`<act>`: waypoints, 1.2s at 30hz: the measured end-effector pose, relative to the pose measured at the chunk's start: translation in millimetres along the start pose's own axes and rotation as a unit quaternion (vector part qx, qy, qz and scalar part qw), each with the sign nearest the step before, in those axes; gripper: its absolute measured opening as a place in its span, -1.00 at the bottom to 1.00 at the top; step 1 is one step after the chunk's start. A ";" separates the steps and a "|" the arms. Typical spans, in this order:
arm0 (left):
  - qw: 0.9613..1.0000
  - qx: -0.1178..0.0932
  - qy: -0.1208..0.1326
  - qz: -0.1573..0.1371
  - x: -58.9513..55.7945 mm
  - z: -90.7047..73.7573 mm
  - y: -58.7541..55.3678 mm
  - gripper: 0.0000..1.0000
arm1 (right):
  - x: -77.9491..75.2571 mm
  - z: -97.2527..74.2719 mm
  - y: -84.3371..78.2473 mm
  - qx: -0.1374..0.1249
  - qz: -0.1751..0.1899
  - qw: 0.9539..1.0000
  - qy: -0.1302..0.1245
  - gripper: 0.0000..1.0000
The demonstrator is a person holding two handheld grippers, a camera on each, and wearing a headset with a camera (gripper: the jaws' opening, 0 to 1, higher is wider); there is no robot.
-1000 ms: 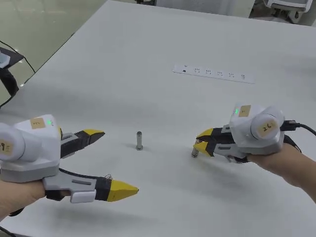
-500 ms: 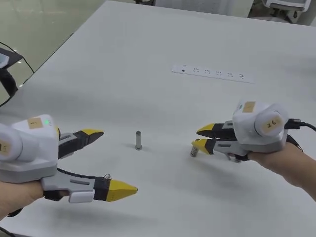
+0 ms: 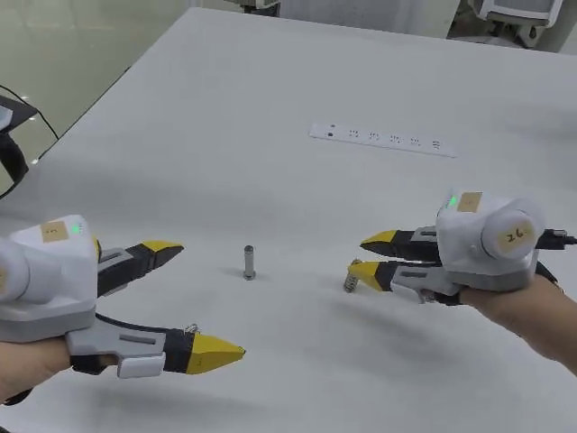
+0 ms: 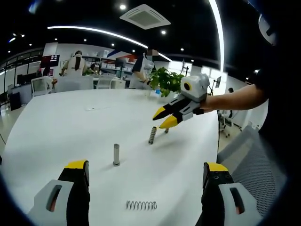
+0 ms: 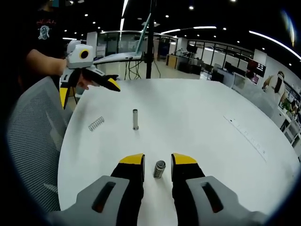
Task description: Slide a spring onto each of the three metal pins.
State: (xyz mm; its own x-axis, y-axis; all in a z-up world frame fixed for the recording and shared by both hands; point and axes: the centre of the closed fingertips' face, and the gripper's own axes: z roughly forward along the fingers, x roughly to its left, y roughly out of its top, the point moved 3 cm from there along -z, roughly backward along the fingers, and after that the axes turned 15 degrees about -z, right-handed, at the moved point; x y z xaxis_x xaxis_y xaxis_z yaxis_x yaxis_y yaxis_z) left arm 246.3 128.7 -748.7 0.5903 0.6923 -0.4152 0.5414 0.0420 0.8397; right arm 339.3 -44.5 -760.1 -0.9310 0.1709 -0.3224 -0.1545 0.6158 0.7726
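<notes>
Right claw (image 3: 358,253) has eased apart off the sprung pin (image 3: 350,282), narrowly open and empty, while left claw (image 3: 211,298) gapes empty around the loose spring (image 4: 141,205) near the bare pin (image 3: 249,262), and brushing that sprung pin on pulling back could topple it.

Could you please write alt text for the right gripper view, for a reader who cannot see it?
The right gripper, jaws open, flanks an upright pin with a spring on it on a white table. Beyond stand a bare pin and, beside it, a loose spring lying flat; the left gripper hovers behind, open.
</notes>
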 end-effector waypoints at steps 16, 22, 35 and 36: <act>1.000 -0.001 -0.008 0.007 -2.6 -7.3 2.6 0.96 | 6.9 -21.7 14.9 -0.027 0.015 0.999 -0.023 -0.54; 1.000 -0.002 -0.009 0.008 -2.9 -9.3 2.1 0.96 | 11.0 -33.1 14.2 -0.037 0.029 0.998 -0.031 -0.53; 1.000 -0.002 -0.012 0.009 -3.7 -12.4 0.2 0.96 | 38.5 -38.7 8.7 -0.037 0.045 0.998 -0.017 -0.50; 1.000 -0.002 -0.011 0.008 -3.4 -12.7 0.1 0.96 | 40.1 -38.9 7.6 -0.037 0.047 0.998 -0.016 -0.51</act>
State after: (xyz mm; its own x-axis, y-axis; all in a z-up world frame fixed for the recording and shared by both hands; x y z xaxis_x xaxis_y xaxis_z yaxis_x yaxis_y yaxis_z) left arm 236.8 135.5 -742.8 0.6123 0.6769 -0.4085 0.5290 0.0333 0.8480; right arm 288.0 -62.9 -745.8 -0.9320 0.2502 -0.2623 -0.0915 0.5377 0.8381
